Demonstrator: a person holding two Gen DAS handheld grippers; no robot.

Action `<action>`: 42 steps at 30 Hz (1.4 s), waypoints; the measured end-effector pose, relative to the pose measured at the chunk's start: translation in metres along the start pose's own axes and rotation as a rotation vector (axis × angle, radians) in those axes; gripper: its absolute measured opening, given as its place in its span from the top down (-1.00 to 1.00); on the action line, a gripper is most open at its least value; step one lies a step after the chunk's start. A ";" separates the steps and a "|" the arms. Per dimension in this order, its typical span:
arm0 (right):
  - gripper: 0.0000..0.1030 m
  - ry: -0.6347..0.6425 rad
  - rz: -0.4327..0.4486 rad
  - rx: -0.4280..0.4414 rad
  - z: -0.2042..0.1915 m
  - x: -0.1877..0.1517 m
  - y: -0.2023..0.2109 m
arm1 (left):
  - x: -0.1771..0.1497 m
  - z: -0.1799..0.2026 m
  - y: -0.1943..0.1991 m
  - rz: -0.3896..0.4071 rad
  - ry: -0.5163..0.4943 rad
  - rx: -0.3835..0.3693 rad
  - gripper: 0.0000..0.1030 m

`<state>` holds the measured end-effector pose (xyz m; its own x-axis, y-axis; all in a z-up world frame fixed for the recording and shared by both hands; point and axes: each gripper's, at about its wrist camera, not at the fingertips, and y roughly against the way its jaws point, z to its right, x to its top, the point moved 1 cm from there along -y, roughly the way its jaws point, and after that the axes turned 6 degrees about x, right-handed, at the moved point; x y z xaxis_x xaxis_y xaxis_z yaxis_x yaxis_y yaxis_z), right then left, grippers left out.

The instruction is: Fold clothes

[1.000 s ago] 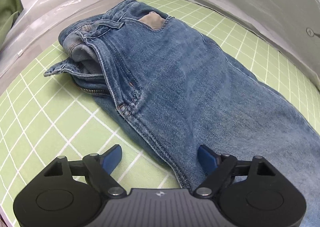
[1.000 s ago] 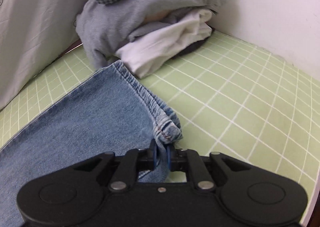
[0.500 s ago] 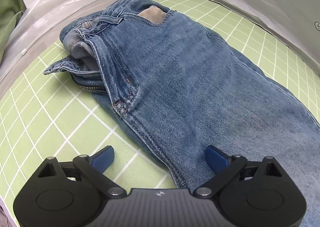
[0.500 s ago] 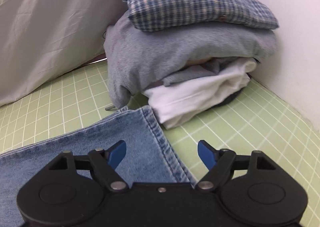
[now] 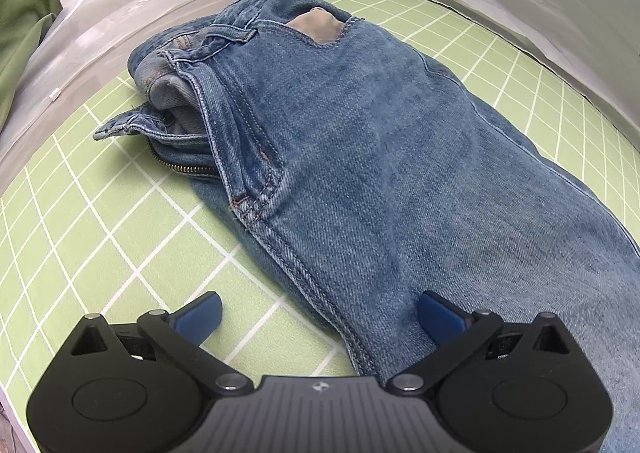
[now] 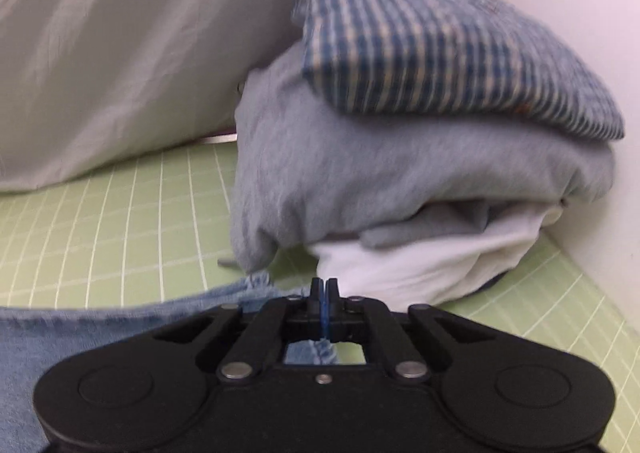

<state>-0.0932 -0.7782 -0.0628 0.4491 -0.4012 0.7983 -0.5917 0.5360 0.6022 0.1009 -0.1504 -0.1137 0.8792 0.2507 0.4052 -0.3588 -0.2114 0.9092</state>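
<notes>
Blurred: my right view's checked blue shirt [image 6: 452,49]; faded blue denim jeans [image 5: 400,157] leg runs off-frame.

My left gripper [image 5: 318,311] sits low, fingers spread wide; my right gripper [image 6: 325,287] has its pads pressed together at twelve o'clock.

**Right gripper pinched at the jeans hem**

The right gripper [image 6: 324,287] has its blue pads pressed together on the jeans [image 6: 120,323] hem, frayed denim showing beneath. Just beyond, a stack of folded clothes [image 6: 420,173] sits on the green grid mat [image 6: 120,221].
</notes>
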 end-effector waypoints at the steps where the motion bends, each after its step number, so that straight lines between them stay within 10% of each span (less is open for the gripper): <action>1: 0.99 -0.026 0.013 0.001 0.004 0.005 0.003 | 0.000 0.000 0.000 0.002 0.001 0.000 -1.00; 5: 0.77 -0.088 -0.019 0.007 0.010 0.011 0.003 | 0.000 0.002 0.000 0.008 0.006 0.003 -1.00; 13: -1.00 -0.091 -0.134 0.167 -0.078 -0.055 0.039 | 0.002 -0.017 0.012 0.018 0.050 -0.042 -0.99; 23: -1.00 0.029 -0.300 0.232 -0.188 -0.119 0.086 | 0.043 -0.090 0.044 0.188 0.074 -0.061 -0.84; 31: -1.00 -0.005 -0.304 0.075 -0.224 -0.135 0.097 | 0.094 -0.116 0.031 0.259 0.008 -0.145 -0.56; 42: -1.00 -0.179 -0.243 -0.072 -0.243 -0.141 0.097 | 0.128 -0.100 -0.037 0.180 -0.070 -0.231 -0.54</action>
<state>-0.0510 -0.4897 -0.1179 0.4430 -0.6449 0.6228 -0.4295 0.4571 0.7788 0.1950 -0.0161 -0.0855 0.8117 0.1612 0.5614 -0.5654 -0.0243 0.8244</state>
